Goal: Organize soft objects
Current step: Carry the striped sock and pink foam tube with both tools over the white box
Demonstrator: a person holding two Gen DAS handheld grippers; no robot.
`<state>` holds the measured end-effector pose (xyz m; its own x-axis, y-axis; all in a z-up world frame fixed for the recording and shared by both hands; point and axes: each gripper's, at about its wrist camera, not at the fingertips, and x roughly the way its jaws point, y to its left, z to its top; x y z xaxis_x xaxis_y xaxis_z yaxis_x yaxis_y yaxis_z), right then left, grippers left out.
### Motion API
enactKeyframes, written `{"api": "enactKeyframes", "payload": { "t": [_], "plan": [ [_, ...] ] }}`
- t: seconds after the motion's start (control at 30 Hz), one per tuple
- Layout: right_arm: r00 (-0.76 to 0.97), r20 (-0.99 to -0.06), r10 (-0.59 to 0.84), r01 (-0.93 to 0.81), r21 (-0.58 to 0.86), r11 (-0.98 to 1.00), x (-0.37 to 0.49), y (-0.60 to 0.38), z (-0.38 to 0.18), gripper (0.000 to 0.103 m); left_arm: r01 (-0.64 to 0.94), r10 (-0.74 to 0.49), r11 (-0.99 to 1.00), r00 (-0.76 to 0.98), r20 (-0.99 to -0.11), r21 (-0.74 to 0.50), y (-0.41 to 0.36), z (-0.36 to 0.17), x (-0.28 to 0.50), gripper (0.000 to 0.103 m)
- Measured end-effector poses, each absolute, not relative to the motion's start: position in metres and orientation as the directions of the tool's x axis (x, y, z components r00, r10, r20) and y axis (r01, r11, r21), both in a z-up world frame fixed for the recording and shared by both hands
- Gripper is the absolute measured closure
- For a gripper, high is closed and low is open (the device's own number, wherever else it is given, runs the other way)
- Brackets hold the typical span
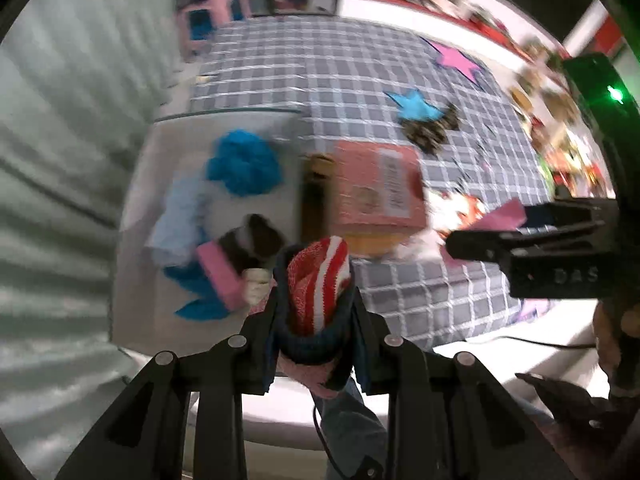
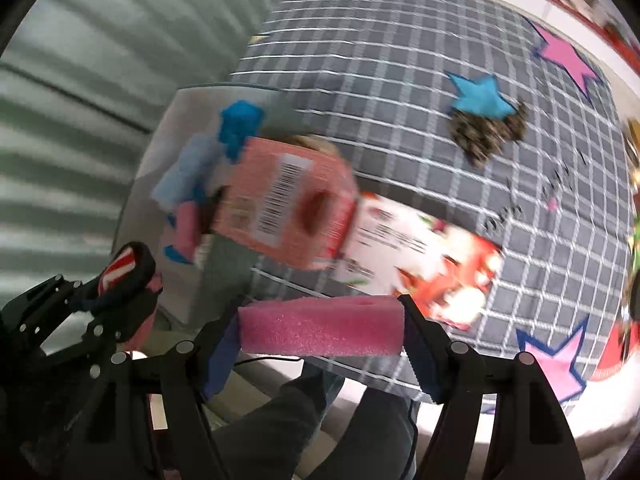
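Grippers (image 1: 316,304) (image 2: 320,328) two, sock (image 1: 318,280) one, sponge (image 2: 320,330) one

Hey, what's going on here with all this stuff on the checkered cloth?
A person is sorting soft items with a handheld claw in each hand. The left claw is shut on a red-and-white striped knit piece, and the right claw grips a pink foam block by its ends. Both are held above the grey checkered cloth. A white bin already holds blue and pink soft things, next to a pink box. The views are blurred.
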<state>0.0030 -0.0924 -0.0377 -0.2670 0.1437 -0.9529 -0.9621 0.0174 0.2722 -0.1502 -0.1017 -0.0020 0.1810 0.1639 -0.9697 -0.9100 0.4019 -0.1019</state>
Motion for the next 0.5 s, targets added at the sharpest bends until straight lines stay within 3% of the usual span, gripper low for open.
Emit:
{"api": "enactKeyframes", "payload": {
  "t": [0.5],
  "plan": [
    [-0.291, -0.95, 0.115, -0.932, 0.254, -0.259, -0.11, -0.046, -0.019, 0.029, -0.994, 0.17, 0.101, 0.053, -0.984, -0.037, -0.086, -0.027, -0.249, 0.07]
  ]
}}
